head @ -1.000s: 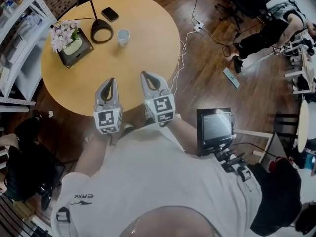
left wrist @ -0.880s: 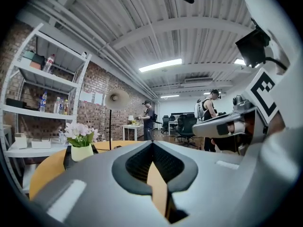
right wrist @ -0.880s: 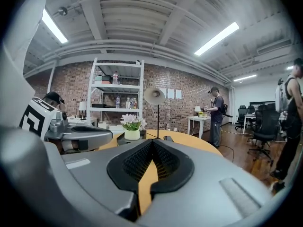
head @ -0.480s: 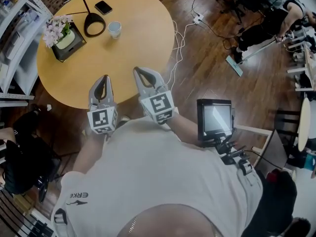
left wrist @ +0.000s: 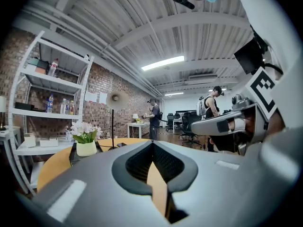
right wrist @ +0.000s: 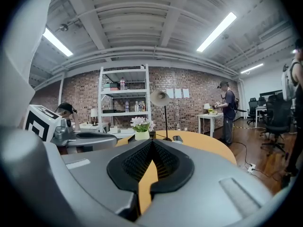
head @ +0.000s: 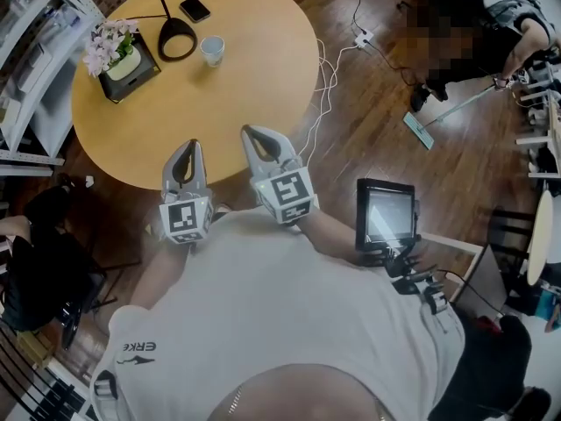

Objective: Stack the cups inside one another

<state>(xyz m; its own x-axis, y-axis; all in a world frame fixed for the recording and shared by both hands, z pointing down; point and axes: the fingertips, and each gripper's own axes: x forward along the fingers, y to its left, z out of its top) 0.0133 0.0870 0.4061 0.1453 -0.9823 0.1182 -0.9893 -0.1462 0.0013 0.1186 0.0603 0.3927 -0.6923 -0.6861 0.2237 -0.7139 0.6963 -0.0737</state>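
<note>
In the head view a single white cup (head: 211,49) stands upright at the far side of the round wooden table (head: 263,77), beside a black lamp base (head: 176,38). Both grippers hover side by side over the table's near edge, well short of the cup and pointing toward it. My left gripper (head: 188,146) is shut with nothing in it, and its own view shows the left gripper (left wrist: 152,144) with pads together. My right gripper (head: 250,132) is likewise shut and empty, as the right gripper (right wrist: 151,142) shows in its own view.
A flower pot in a black tray (head: 118,55) sits at the table's far left and a phone (head: 195,9) lies behind the lamp. White shelving (head: 26,51) stands to the left. Cables (head: 329,68) trail on the floor to the right, and a monitor (head: 384,220) stands by the person's right side.
Both grippers have drawn back a little toward the table's near edge, still shut. The cup and the other table items have stayed in place.
</note>
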